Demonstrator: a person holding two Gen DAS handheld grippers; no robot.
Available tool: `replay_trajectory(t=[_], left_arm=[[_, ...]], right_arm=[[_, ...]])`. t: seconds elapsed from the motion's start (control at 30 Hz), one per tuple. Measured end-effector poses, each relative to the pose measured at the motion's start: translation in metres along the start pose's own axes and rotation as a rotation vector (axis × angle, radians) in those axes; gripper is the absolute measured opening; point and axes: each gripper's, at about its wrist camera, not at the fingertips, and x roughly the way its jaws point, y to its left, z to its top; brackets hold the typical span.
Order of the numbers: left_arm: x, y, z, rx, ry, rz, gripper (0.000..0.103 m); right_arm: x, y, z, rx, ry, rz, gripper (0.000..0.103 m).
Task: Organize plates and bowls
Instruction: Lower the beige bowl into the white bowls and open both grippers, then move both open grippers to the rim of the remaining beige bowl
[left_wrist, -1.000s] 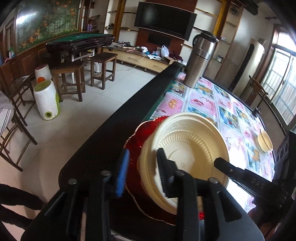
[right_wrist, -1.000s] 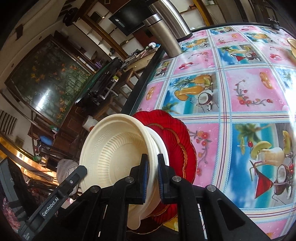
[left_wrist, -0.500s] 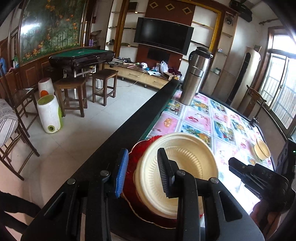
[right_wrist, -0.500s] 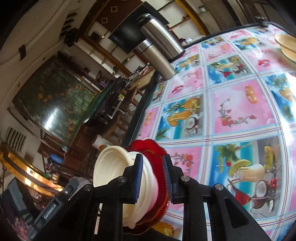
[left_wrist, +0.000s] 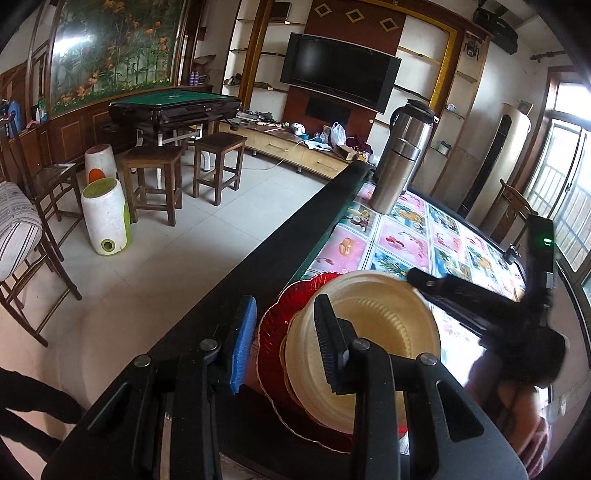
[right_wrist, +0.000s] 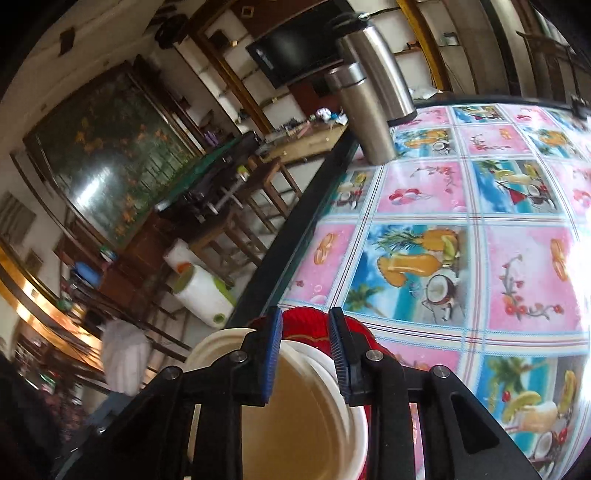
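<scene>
Left wrist view: cream bowl (left_wrist: 373, 347) sits stacked on my red plate (left_wrist: 273, 339).
Both my left gripper (left_wrist: 282, 345) and right gripper (right_wrist: 304, 358) gape, holding nothing; any remaining dishes aren't visible.

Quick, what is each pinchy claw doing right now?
Left gripper: open, holding nothing, astride the cream bowl's rim.
Right gripper: open, holding nothing, above the bowl.

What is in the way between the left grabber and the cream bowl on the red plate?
Nothing visible. The left gripper is open right at the cream ribbed bowl sitting on the red scalloped plate. The right gripper, also open, hovers at the bowl's other side.
</scene>
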Motion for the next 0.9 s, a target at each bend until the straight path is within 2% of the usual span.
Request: replay_trajectory(t=[0.07,0.17,0.33,0.43,0.5,0.57,0.67,0.77,0.9], left_arm=[[0.001,0.001,0.000,-0.001,0.003,0.000,0.030],[0.003,0.004,0.001,-0.011,0.006,-0.001,0.030],[0.003,-0.002,0.000,-0.011,0.011,-0.017,0.030],[-0.004,-0.017,0.001,0.018,-0.001,-0.047,0.030],[-0.011,-0.034,0.000,0.049,-0.018,-0.077,0.030],[-0.016,-0.056,-0.001,0.092,-0.025,-0.117,0.035],[-0.020,-0.094,-0.005,0.164,-0.011,-0.184,0.048],[-0.019,-0.141,-0.015,0.257,0.016,-0.243,0.050],[-0.007,-0.204,-0.034,0.368,0.108,-0.326,0.050]], right_arm=[[0.007,0.001,-0.002,0.007,0.014,-0.010,0.028],[0.004,-0.006,-0.001,0.041,0.024,0.024,0.029],[-0.018,-0.029,0.003,0.084,-0.022,0.041,0.029],[-0.038,-0.059,0.008,0.125,-0.056,0.025,0.030],[-0.058,-0.091,0.014,0.164,-0.095,-0.013,0.030],[-0.079,-0.123,0.019,0.214,-0.145,-0.053,0.031],[-0.120,-0.191,0.026,0.334,-0.234,-0.128,0.035],[-0.155,-0.251,0.030,0.428,-0.307,-0.218,0.036],[-0.190,-0.320,0.032,0.535,-0.385,-0.294,0.036]])
